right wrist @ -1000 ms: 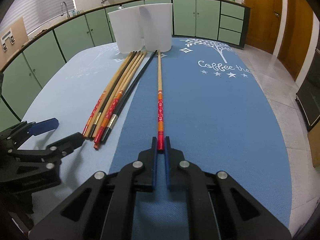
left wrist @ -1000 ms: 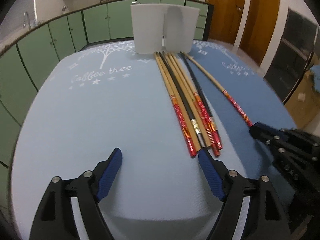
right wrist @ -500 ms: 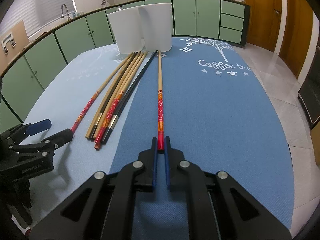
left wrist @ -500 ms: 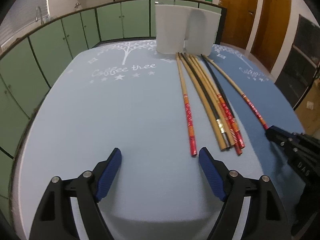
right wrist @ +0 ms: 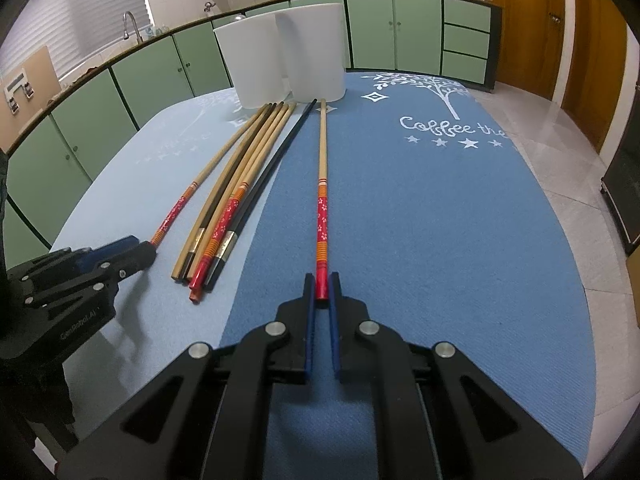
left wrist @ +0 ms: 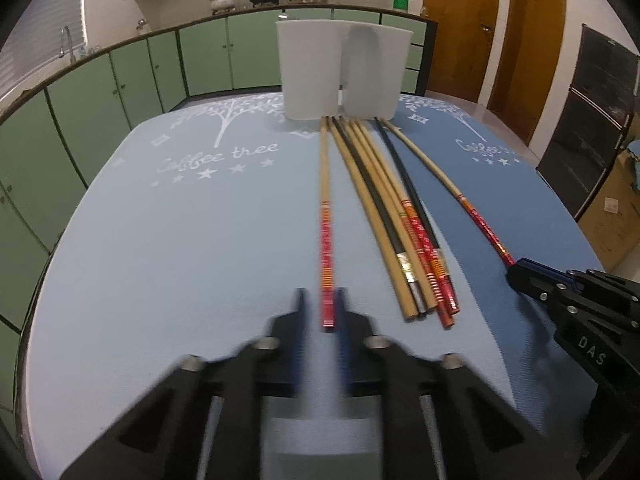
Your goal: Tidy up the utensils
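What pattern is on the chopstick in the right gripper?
Red with small pale flowers between orange striped bands on the chopstick; clearest in the right wrist view.

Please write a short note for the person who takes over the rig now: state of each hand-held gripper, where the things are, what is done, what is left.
Left hand-held gripper: shut on the red end of one chopstick.
Right hand-held gripper: shut on the red end of another chopstick.
Both chopsticks lie on the blue mat, pulled apart from the bundle.
Two white cups stand at the far end.
Done: two chopsticks gripped.
Left: no chopstick seen in the cups yet; the bundle remains.
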Available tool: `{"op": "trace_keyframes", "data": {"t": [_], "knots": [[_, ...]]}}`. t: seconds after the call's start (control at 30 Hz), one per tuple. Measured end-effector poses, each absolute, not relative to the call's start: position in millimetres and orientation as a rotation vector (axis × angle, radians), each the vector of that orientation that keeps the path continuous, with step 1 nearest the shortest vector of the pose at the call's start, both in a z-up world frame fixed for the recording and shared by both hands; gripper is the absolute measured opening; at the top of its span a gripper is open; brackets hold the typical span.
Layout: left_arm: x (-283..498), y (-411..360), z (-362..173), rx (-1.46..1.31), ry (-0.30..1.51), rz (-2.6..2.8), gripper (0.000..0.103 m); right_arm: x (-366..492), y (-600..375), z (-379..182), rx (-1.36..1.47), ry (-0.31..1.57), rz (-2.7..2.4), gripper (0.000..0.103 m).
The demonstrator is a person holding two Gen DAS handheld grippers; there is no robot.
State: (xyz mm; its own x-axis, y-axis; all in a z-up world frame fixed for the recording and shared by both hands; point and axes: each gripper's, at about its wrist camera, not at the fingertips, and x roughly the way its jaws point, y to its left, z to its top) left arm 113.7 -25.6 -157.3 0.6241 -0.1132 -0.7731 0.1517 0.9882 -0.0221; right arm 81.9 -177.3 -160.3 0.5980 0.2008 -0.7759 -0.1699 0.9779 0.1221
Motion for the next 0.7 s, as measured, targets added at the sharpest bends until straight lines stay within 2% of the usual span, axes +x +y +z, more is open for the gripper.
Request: {"op": "trace_keyframes", "data": {"t": [0.3,0.7], "knots": [[106,-23,-143,0.032,0.850,-0.145,0.006,78,-179,-148,0.035,0.878,0.219,0.005],[92,-7,-60,0.029,0.680,-0.151,0.006,71,-194,-67,0.037,0.728,0.236,0.005]]}}
